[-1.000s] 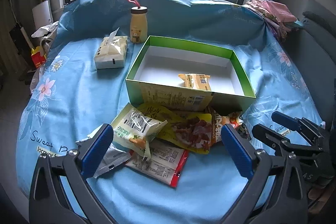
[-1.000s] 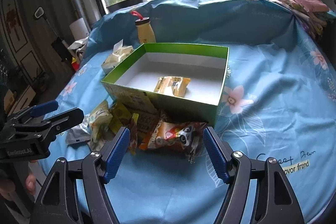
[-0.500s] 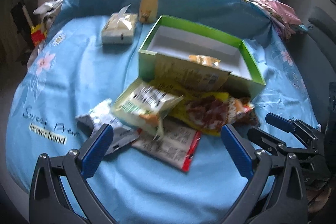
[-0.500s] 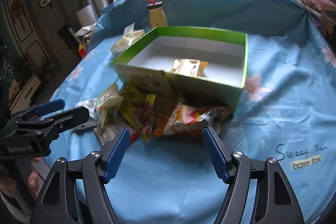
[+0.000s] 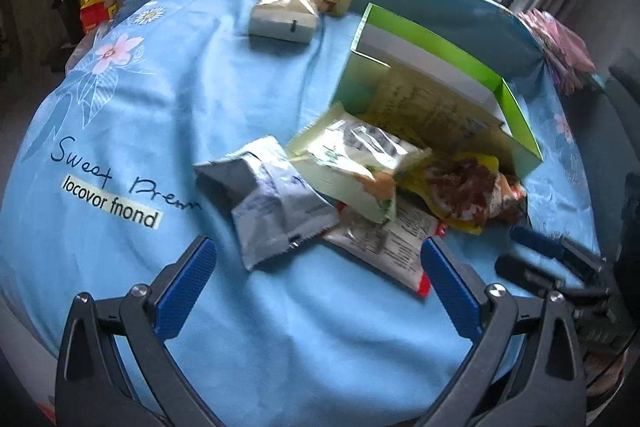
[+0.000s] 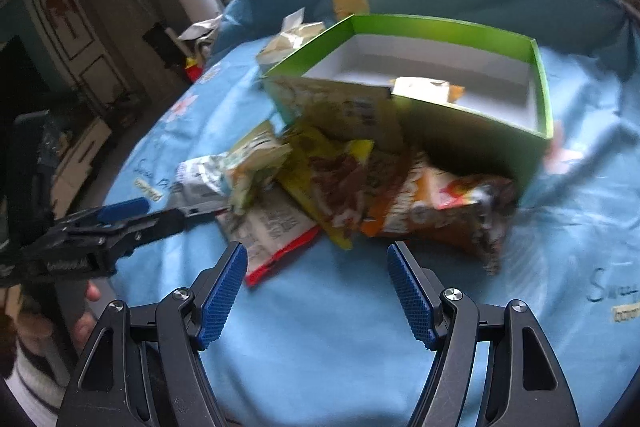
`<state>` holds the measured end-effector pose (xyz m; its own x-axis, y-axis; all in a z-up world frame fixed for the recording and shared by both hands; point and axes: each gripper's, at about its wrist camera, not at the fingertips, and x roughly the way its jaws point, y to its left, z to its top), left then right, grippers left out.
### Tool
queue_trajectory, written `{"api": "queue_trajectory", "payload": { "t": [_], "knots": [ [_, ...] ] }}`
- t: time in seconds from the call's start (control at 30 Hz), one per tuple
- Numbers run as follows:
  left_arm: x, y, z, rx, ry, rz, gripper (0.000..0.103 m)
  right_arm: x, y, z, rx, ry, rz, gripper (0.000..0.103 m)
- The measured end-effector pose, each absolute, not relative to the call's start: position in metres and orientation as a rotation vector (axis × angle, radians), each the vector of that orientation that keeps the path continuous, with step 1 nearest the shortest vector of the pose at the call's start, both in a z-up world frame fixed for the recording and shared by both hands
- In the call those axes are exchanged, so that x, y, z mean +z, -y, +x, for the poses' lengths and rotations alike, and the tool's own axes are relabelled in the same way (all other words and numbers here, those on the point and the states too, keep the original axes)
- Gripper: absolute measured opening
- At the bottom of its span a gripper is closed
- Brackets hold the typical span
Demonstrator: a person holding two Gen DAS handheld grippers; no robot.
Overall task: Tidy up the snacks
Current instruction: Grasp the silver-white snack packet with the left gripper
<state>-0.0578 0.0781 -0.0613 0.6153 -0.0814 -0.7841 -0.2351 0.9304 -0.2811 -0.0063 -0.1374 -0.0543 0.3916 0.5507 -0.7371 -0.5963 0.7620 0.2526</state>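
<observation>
I am working over the blue floral cloth covering the counter, where the green box is standing open-topped beside the heap so packets can drop straight in; one yellow packet is already lying inside. The other snacks are lying piled against its near wall. I am bringing my left tool toward the silver packet and my right tool toward the orange bag, both with jaws wide and gripping nothing.

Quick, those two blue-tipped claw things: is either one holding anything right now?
Left gripper: open, holding nothing; the snack packets lie ahead of it.
Right gripper: open, holding nothing.
</observation>
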Motion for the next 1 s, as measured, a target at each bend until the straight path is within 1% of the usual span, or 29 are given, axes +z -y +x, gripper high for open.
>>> {"api": "queue_trajectory", "payload": {
  "t": [0.17, 0.33, 0.4, 0.47, 0.57, 0.63, 0.67, 0.77, 0.8, 0.83, 0.87, 0.93, 1.0],
  "knots": [
    [-0.062, -0.098, -0.055, 0.133, -0.885, -0.425, 0.102, -0.062, 0.117, -0.015, 0.804, -0.916, -0.09, 0.073],
    [-0.072, -0.116, -0.051, 0.138, -0.899, -0.492, 0.101, -0.063, 0.089, -0.02, 0.928, -0.901, -0.099, 0.073],
    [-0.074, -0.12, -0.05, 0.135, -0.903, -0.501, 0.099, -0.064, 0.074, -0.021, 0.973, -0.889, -0.11, 0.073],
    [-0.076, -0.123, -0.049, 0.121, -0.911, -0.512, 0.093, -0.066, 0.06, -0.022, 1.023, -0.879, -0.116, 0.073],
    [-0.078, -0.127, -0.047, 0.109, -0.919, -0.516, 0.089, -0.073, 0.039, -0.018, 1.057, -0.878, -0.144, 0.073],
    [-0.079, -0.129, -0.045, 0.091, -0.921, -0.519, 0.082, -0.078, 0.03, -0.014, 1.069, -0.889, -0.152, 0.071],
    [-0.08, -0.13, -0.044, 0.082, -0.925, -0.523, 0.081, -0.08, 0.025, -0.012, 1.083, -0.893, -0.154, 0.07],
    [-0.085, -0.134, -0.039, 0.06, -0.941, -0.544, 0.079, -0.084, 0.011, -0.008, 1.083, -0.878, -0.184, 0.07],
    [-0.086, -0.134, -0.037, 0.054, -0.945, -0.55, 0.077, -0.084, 0.008, -0.007, 1.084, -0.87, -0.192, 0.07],
    [-0.087, -0.134, -0.036, 0.049, -0.949, -0.554, 0.072, -0.084, 0.003, -0.006, 1.08, -0.859, -0.205, 0.07],
    [-0.089, -0.135, -0.035, 0.037, -0.956, -0.563, 0.07, -0.085, -0.001, -0.005, 1.079, -0.849, -0.224, 0.07],
    [-0.091, -0.136, -0.033, 0.028, -0.964, -0.57, 0.07, -0.087, -0.011, -0.002, 1.087, -0.851, -0.256, 0.07],
    [-0.091, -0.137, -0.033, 0.027, -0.964, -0.571, 0.065, -0.089, -0.019, 0.001, 1.104, -0.862, -0.288, 0.07]
  ]
}}
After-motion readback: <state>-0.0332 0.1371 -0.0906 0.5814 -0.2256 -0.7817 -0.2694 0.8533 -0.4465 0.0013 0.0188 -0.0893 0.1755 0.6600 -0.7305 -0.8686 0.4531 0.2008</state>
